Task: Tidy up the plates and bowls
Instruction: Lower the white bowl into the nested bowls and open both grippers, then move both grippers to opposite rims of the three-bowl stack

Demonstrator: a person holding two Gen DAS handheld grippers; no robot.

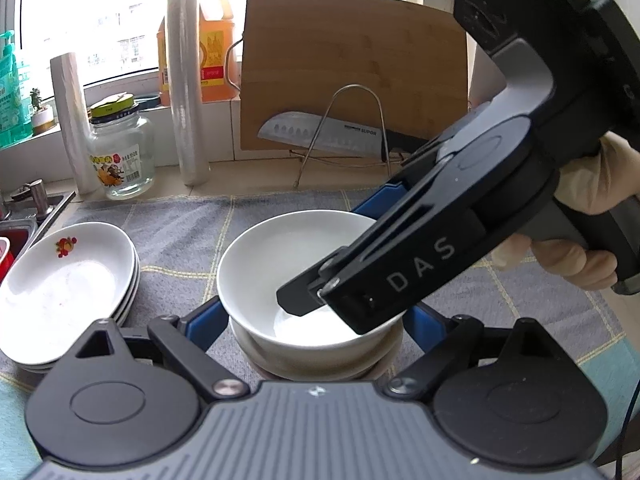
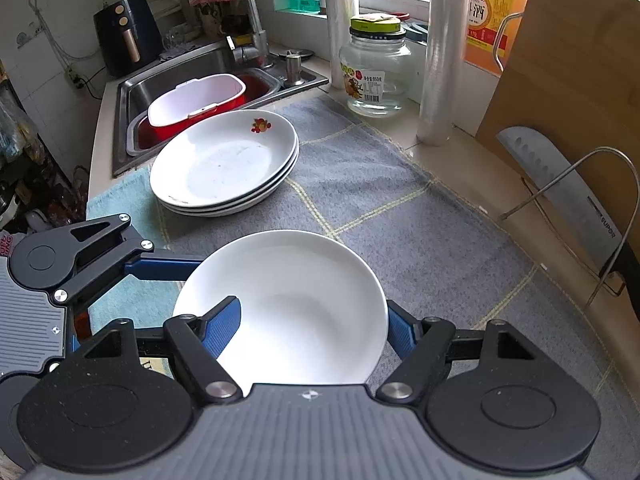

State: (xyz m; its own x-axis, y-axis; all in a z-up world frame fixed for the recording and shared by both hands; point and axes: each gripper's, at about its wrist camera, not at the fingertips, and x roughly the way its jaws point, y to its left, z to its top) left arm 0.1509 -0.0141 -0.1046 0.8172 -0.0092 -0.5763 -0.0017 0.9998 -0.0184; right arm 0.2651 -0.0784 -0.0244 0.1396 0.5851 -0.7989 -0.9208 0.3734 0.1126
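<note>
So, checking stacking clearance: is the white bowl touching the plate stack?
Apart. The right wrist view shows a strip of grey cloth between the white bowl and the plate stack.

Bowl (image 1: 280, 264) nested on another dish, on mat (image 2: 360, 184). Plate stack (image 2: 224, 164) on mat between bowl and sink (image 2: 132, 92). Behind mat: jar (image 2: 374, 76), film roll (image 2: 440, 60). Knife (image 1: 320, 136) leaning before cutting board (image 1: 352, 60).

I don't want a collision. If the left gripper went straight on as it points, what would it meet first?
Probably the white bowl: it already sits between the left gripper's fingers, with the right gripper dipping into it.
</note>
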